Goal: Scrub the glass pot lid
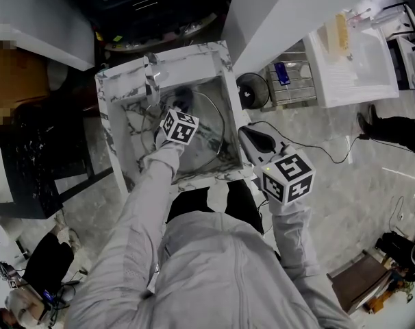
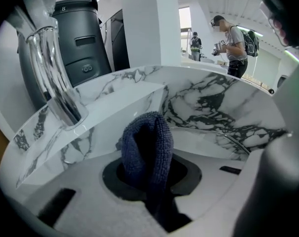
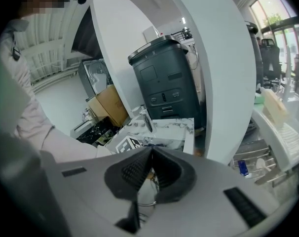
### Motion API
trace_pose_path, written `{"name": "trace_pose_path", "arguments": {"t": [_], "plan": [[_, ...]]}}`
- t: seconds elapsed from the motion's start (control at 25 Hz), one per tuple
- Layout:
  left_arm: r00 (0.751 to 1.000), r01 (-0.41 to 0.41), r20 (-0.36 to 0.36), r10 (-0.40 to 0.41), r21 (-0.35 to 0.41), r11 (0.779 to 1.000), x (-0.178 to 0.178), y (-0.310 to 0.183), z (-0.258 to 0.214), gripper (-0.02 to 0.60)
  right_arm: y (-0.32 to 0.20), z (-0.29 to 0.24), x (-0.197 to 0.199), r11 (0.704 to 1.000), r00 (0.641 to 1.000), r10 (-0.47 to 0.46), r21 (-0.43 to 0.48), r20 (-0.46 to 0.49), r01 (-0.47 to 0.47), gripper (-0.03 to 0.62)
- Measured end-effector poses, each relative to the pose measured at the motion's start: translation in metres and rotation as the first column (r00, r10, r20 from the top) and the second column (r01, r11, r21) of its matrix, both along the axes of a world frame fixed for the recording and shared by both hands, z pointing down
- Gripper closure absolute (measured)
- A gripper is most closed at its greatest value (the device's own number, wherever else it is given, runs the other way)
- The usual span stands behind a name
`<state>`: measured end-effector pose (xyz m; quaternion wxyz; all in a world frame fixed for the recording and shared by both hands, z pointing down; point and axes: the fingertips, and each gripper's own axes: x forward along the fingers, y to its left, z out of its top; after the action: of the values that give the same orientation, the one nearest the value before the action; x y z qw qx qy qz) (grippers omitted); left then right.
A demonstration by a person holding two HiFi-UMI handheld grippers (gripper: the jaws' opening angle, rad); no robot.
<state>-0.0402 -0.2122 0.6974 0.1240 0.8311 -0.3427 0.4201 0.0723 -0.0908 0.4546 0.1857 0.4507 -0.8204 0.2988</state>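
Dark blue fuzzy cloth (image 2: 145, 144) is sitting squeezed between the black fingers (image 2: 112, 177) of the left gripper (image 2: 148, 176). The top of the cloth is poking out past the fingertips in a folded bump. The left gripper is reaching down inside the white marble sink with black veins (image 2: 208, 102).

The round glass pot lid with a thin metal rim (image 2: 232, 140) is lying in the sink. It is just past these fingers and a little to their right. It is hard to tell if the cloth is touching the glass. The shiny curved metal tap (image 2: 53, 78) is standing on the sink's edge, further ahead of the fingers and off to their left.

The right gripper (image 3: 150, 154) is hanging outside the sink, by its right wall. Its ribbed black fingers (image 3: 132, 171) are pressing on each other at the tips. A small shiny bit is showing low in the gap behind the tips, but it is too small to name. The sink is lying ahead of these fingers and well apart from them. A tall dark grey machine shaped like a bin (image 3: 167, 78) is standing far beyond the fingertips, behind the sink. A wide white pillar (image 3: 223, 68) is rising ahead of the fingers, to their right.
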Motion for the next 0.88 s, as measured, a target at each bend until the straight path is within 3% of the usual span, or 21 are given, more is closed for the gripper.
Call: {"name": "trace_pose_path", "arguments": {"t": [0.48,0.72,0.88], "plan": [[0.981,-0.191,-0.028,0.19,-0.043,0.981,0.046,0.037,0.002,0.503,0.007,0.001,0.004,0.999,0.999,0.038,0.005,0.002,-0.038,0.565],[0.947,-0.319,-0.064,0.315,-0.075,0.945,0.073,0.071,0.003,0.503,0.011,0.002,0.003,0.999,0.999,0.042,-0.001,0.005,-0.042,0.565],[0.913,-0.406,-0.093,0.397,-0.122,0.906,0.082,0.101,0.006,0.503,0.012,0.001,0.003,0.999,0.999,0.045,0.001,0.006,-0.045,0.565]]}}
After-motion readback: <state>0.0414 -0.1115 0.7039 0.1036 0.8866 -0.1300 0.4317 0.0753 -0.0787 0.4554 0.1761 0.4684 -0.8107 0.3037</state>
